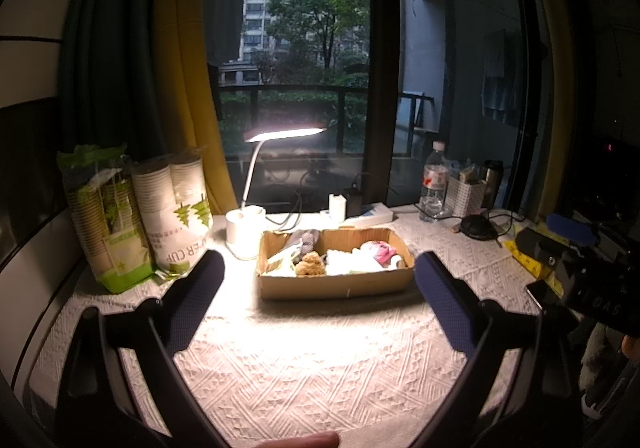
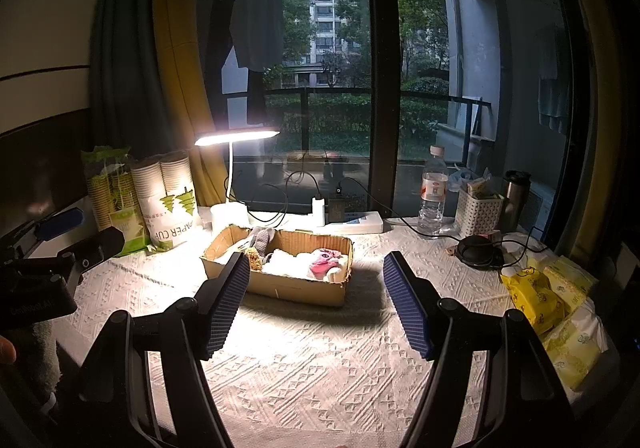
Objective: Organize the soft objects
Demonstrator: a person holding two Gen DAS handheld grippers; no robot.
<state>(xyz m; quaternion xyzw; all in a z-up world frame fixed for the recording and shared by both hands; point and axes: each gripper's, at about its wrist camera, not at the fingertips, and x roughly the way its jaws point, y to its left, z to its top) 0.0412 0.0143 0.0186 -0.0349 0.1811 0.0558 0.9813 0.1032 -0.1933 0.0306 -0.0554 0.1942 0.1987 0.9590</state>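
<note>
An open cardboard box [image 1: 336, 284] [image 2: 296, 288] sits mid-table under the lamp. It holds a brown plush toy [image 1: 310, 264] [image 2: 253, 259], white cloth [image 1: 344, 262] [image 2: 284, 264], a pink soft item [image 1: 382, 252] [image 2: 324, 266] and a grey fabric piece [image 1: 306, 240] [image 2: 262, 240]. My left gripper [image 1: 320, 260] hovers short of the box, open, with nothing between its blue pads. My right gripper [image 2: 317, 260] is also open and empty, just in front of the box. Each gripper shows at the edge of the other's view.
A lit desk lamp [image 1: 280, 133] and paper cup packs [image 1: 176, 215] stand at the back left. A power strip [image 2: 356, 221], water bottle [image 2: 433, 189], white basket [image 2: 478, 211] and steel flask [image 2: 516, 195] line the window. Yellow tissue packs [image 2: 536, 296] lie at the right.
</note>
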